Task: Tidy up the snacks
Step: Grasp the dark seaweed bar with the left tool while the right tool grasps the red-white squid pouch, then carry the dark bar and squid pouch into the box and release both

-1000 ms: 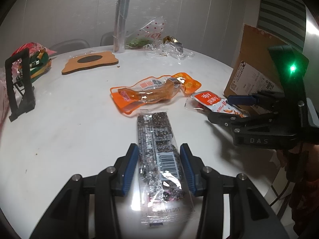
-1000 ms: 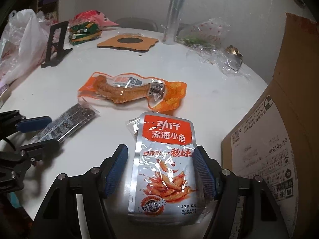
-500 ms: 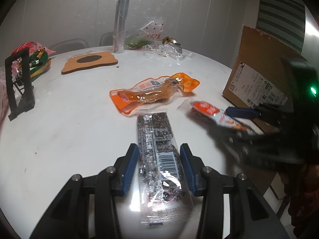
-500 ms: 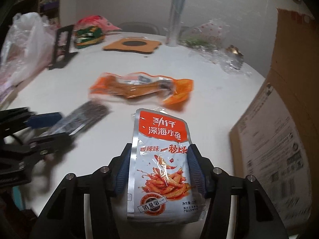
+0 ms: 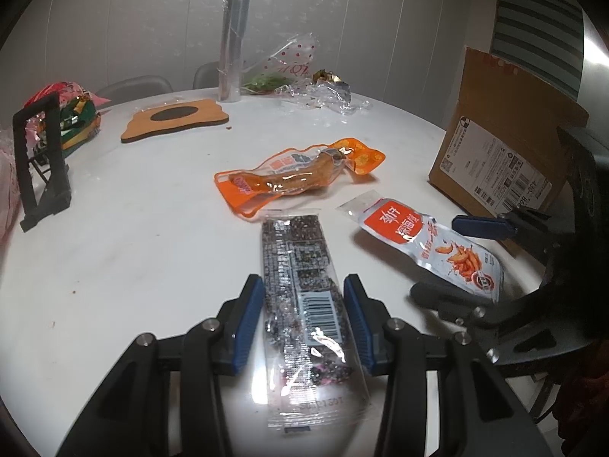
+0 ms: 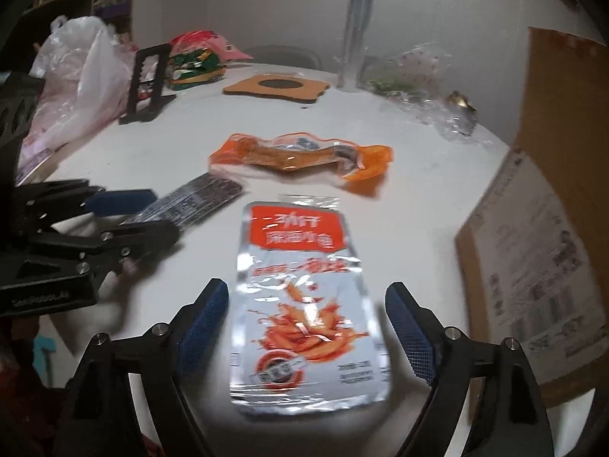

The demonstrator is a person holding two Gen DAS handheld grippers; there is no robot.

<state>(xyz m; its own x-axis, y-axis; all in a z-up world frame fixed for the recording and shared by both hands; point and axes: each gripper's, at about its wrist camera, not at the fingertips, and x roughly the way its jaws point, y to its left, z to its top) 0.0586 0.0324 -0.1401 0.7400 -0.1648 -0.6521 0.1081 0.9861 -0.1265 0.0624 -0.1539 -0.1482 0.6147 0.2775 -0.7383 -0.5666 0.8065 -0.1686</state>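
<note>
My left gripper [image 5: 304, 310] is shut on a long dark seaweed snack bar [image 5: 300, 285], which lies flat on the white round table [image 5: 133, 236]. My right gripper [image 6: 306, 316] is open; the silver-and-red fish snack pouch [image 6: 304, 304] lies between its jaws with gaps on both sides. The pouch also shows in the left wrist view [image 5: 430, 245], with the right gripper [image 5: 449, 259] around it. An orange chicken-leg packet [image 5: 300, 179] lies beyond both, also in the right wrist view [image 6: 300, 154].
An open cardboard box [image 5: 502, 160] stands at the table's right edge. A black stand [image 5: 38, 160], coloured snack bags [image 5: 72, 114], a wooden coaster [image 5: 175, 118], a foil roll [image 5: 234, 38] and crumpled clear wrappers [image 5: 304, 80] sit along the far side.
My right gripper closed on the fish pouch, carried it nearer and leftward toward the left gripper, then opened. The left gripper and seaweed bar stayed still.
</note>
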